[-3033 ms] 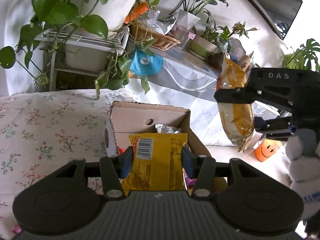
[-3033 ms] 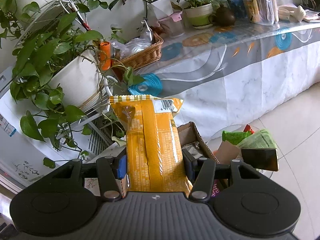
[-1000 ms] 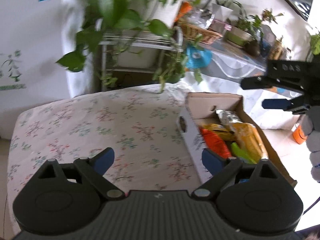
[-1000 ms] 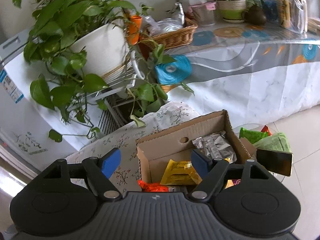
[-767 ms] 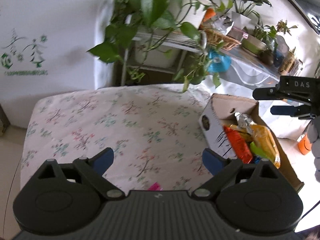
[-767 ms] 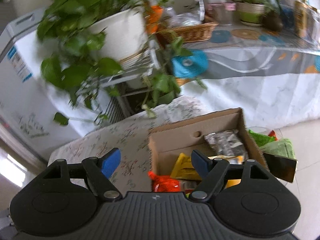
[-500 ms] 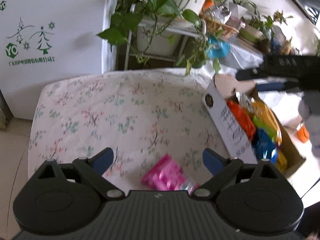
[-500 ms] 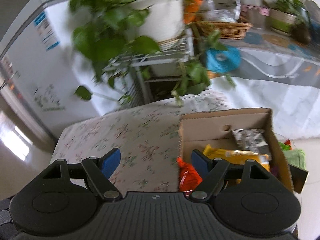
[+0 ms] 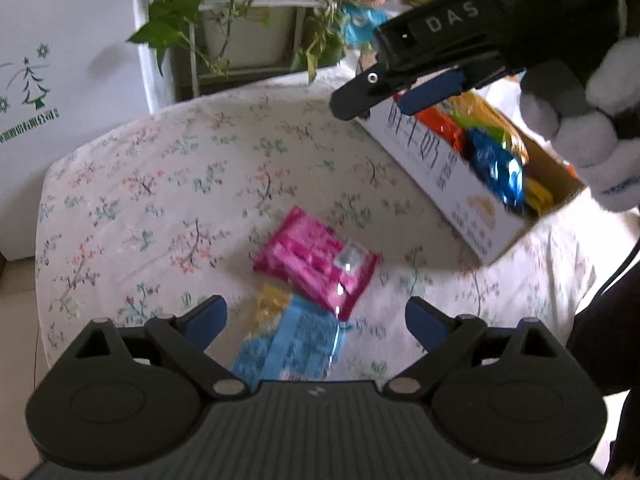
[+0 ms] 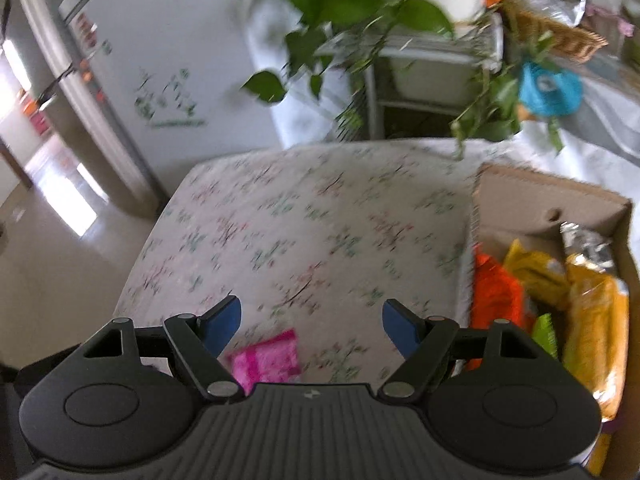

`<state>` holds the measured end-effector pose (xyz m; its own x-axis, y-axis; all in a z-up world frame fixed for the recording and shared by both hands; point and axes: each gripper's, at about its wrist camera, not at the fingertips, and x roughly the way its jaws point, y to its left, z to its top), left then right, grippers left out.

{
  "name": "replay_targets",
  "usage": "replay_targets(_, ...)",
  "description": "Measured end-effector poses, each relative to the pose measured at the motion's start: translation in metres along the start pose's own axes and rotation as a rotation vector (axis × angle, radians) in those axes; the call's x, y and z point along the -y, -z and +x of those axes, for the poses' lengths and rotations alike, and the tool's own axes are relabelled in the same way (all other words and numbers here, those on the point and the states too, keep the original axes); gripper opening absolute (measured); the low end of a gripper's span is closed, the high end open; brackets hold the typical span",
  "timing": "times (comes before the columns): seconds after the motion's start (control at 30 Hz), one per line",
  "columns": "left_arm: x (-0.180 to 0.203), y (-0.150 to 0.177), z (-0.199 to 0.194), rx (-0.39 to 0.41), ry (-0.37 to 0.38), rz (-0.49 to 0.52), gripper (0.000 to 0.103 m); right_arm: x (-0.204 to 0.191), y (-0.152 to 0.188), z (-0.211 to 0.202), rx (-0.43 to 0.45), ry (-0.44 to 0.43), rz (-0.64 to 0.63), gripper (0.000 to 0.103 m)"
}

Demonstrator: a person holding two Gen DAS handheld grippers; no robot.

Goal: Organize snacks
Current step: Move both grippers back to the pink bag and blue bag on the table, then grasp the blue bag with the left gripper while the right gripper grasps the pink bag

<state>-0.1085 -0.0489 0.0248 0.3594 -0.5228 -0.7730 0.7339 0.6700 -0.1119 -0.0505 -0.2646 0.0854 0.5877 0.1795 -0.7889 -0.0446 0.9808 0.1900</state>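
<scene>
two loose packets lie just ahead of the spread left gripper [image 9: 316,322], both nearer to it than to the right gripper [image 10: 312,322].

on the flowered surface [image 9: 160,184] the pink snack packet [image 9: 316,266] lies flat, long axis slanting from upper left to lower right in the left wrist view, overlapping the top corner of the blue snack packet [image 9: 292,344], which sits between the left gripper's fingers but untouched. the right gripper, seen from the left wrist view up near the cardboard box [image 9: 460,184], is also spread and empty; in its own view the pink packet shows low and left of centre. the box, already holding several snacks, stands to the right, well apart from both packets. the left hand looks better placed for the blue packet.
</scene>
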Motion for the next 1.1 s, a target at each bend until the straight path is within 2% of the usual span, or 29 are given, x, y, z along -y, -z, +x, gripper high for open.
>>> replay_targets(0.17,0.004,0.008,0.01,-0.036,-0.01,0.034,0.096,-0.015,0.011,0.011,-0.063,-0.026,-0.049,0.083)
replay_targets(0.33,0.006,0.015,0.018,-0.063,-0.023,0.049,0.096,-0.025,0.021,0.024,-0.122,-0.014,-0.089,0.083)
replay_targets(0.7,-0.009,0.024,0.03,-0.069,-0.123,0.011,0.093,-0.04,0.038,0.063,-0.24,0.035,-0.158,0.083)
replay_targets(0.9,-0.03,0.025,0.028,-0.066,-0.187,-0.083,0.087,-0.051,0.043,0.082,-0.268,0.073,-0.199,0.079)
replay_targets(0.97,-0.042,0.025,0.028,-0.066,-0.222,-0.149,0.087,-0.051,0.044,0.087,-0.276,0.102,-0.203,0.073)
replay_targets(1.1,-0.065,0.024,0.025,-0.046,-0.293,-0.282,0.086,-0.046,0.037,0.089,-0.247,0.14,-0.173,0.066)
